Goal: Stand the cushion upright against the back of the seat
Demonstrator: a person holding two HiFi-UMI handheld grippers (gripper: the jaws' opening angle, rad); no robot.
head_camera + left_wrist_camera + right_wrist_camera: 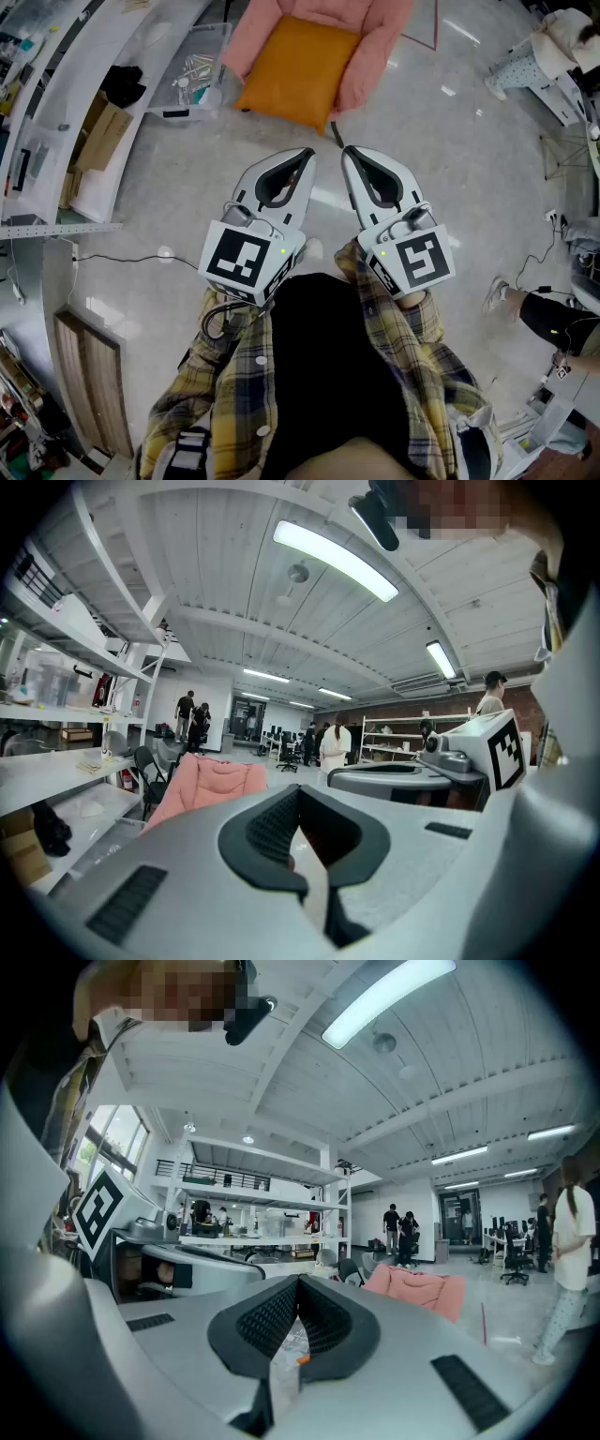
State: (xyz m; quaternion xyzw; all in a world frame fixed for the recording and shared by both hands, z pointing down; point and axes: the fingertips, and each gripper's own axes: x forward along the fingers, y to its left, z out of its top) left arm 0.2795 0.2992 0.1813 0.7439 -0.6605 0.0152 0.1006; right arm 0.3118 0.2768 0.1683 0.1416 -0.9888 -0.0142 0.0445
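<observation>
With left claw (309, 153) and right claw (345, 151) closed and empty, the orange cushion (298, 70) ahead looks soft and light: pinch a corner.

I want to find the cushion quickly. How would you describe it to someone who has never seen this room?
Look for the pink padded chair standing on the pale, shiny floor. The cushion lies on its seat. It is the only mustard-orange thing there, plain and square, unlike the clear plastic box of small items beside the chair.
</observation>
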